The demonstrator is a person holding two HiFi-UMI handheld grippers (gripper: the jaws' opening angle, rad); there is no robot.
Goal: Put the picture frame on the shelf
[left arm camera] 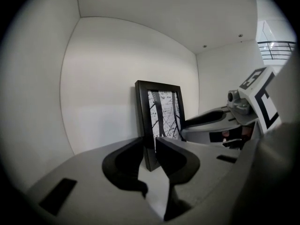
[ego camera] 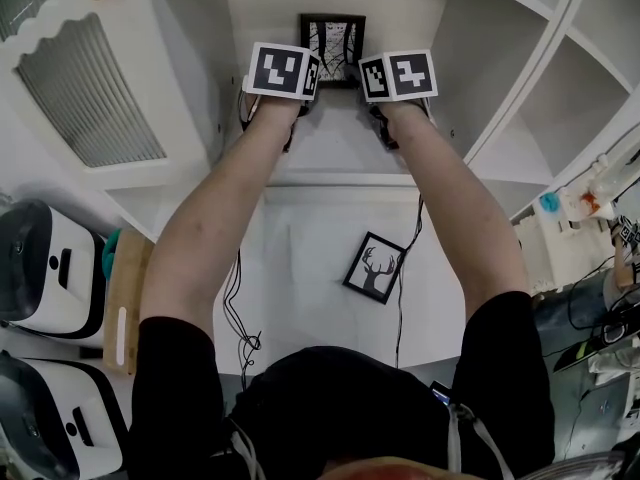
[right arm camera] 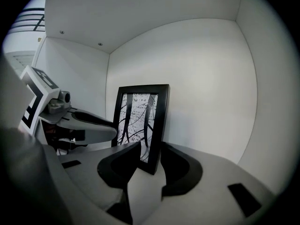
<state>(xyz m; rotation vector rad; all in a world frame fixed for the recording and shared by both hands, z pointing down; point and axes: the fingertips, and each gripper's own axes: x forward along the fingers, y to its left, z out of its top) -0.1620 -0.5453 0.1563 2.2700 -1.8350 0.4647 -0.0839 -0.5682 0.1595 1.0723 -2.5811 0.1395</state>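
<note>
The frame [ego camera: 333, 48] is on the shelf [ego camera: 330, 148] now, upright at the back of the middle compartment, close to the rear wall. Whether it touches that wall, neither gripper view shows. It looks to be resting on its bottom edge on the shelf floor, picture side towards you.

Your left gripper [left arm camera: 150, 146] has its jaws clamped on the frame's left border, pads pressed on front and back. Your right gripper [right arm camera: 150, 156] straddles the right border, but its jaws stand wider than the wood; the pads look clear of it, so on that side the frame is loose. From the head view both grippers sit level, one at each lower side of the frame, arms stretched straight into the compartment.

So the carrying and the setting down look done. What's left, by my reading: let go on the left too, check that the frame stands on its own, then draw both grippers straight back without clipping it.

Down on the table [ego camera: 320, 218] a deer picture [ego camera: 375, 268] lies untouched, well apart from the shelf.
</note>
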